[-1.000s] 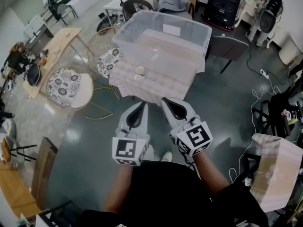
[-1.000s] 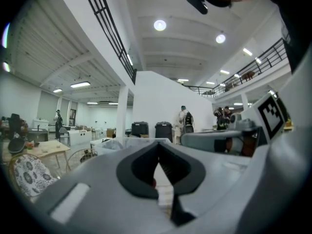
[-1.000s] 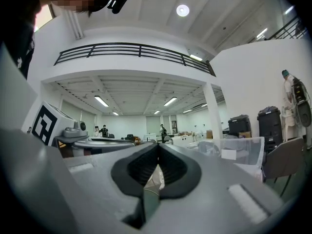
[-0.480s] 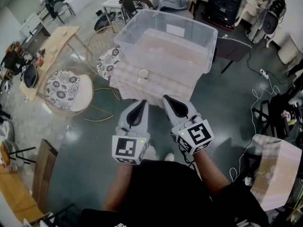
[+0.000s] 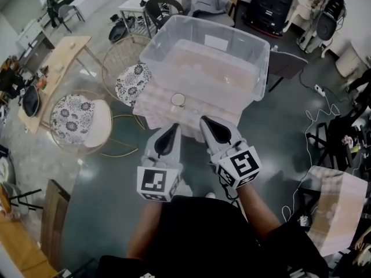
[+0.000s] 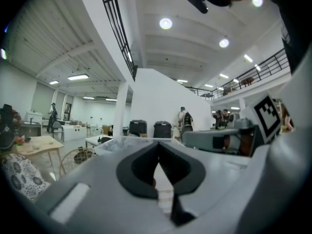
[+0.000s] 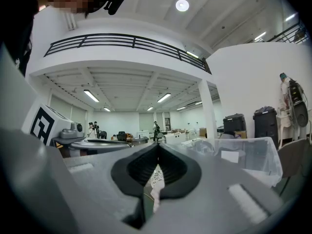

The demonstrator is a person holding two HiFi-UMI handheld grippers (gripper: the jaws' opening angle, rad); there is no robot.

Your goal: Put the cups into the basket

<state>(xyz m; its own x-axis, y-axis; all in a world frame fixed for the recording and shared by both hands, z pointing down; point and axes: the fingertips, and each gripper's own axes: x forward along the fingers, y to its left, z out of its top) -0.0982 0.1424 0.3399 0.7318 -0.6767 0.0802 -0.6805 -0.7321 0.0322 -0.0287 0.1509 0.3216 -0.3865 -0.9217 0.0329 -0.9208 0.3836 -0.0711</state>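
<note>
While you hold both grippers side by side just short of the table, your stock reads as follows.

Left gripper (image 5: 173, 127): jaws pressed together at the tips, nothing between them; your left gripper view (image 6: 158, 150) shows the dark pads meeting. Its marker cube (image 5: 157, 183) faces up.

Right gripper (image 5: 204, 120): jaws pressed together and empty, as your right gripper view (image 7: 157, 152) shows. Its marker cube (image 5: 242, 167) is tilted outward.

Cup (image 5: 178, 99): one, upright with its mouth up. It stands on the checked cloth (image 5: 152, 106), outside the basket and just in front of its near wall. It is ahead of your two grippers and touched by neither.

Basket (image 5: 262, 45): a clear plastic bin with no lid, on the far part of the same cloth-covered table.

Surroundings: two floral-cushioned chairs (image 5: 81, 117) (image 5: 132, 80) stand left of the table. A wooden table (image 5: 58, 62) is further left, and a grey chair (image 5: 287, 62) is beside the basket's right end.
</note>
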